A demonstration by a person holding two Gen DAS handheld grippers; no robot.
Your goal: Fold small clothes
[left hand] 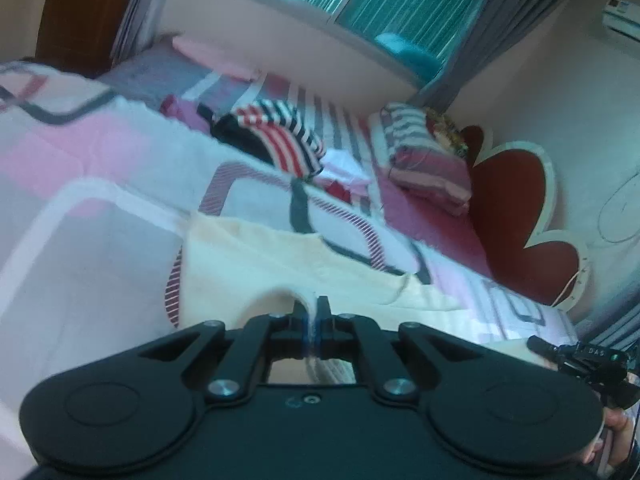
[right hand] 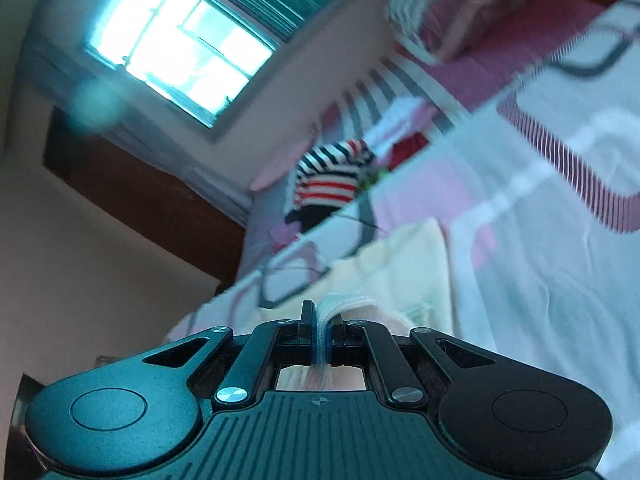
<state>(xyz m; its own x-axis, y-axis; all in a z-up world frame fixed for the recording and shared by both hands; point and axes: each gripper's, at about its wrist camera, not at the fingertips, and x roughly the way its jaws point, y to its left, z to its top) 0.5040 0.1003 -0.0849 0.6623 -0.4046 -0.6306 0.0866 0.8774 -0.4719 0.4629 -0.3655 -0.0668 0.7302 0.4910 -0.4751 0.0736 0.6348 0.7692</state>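
Observation:
A pale cream garment [left hand: 288, 268] lies spread on the patterned bedspread [left hand: 80, 184]. My left gripper [left hand: 312, 308] is shut on the near edge of that garment, a thin fold of cloth pinched between its jaws. In the right wrist view the same cream garment [right hand: 400, 268] stretches ahead, and my right gripper [right hand: 322, 316] is shut on a bunched edge of it, pale cloth showing between the jaws. The other gripper's black tip [left hand: 580, 356] and a hand [left hand: 612, 428] show at the left view's lower right.
A pile of clothes with a red, white and navy striped top [left hand: 280, 136] [right hand: 328, 176] sits farther up the bed. Folded bedding [left hand: 424, 160] lies by a dark red headboard [left hand: 508, 196]. A window [right hand: 180, 48] and a brown wardrobe [right hand: 140, 200] stand behind.

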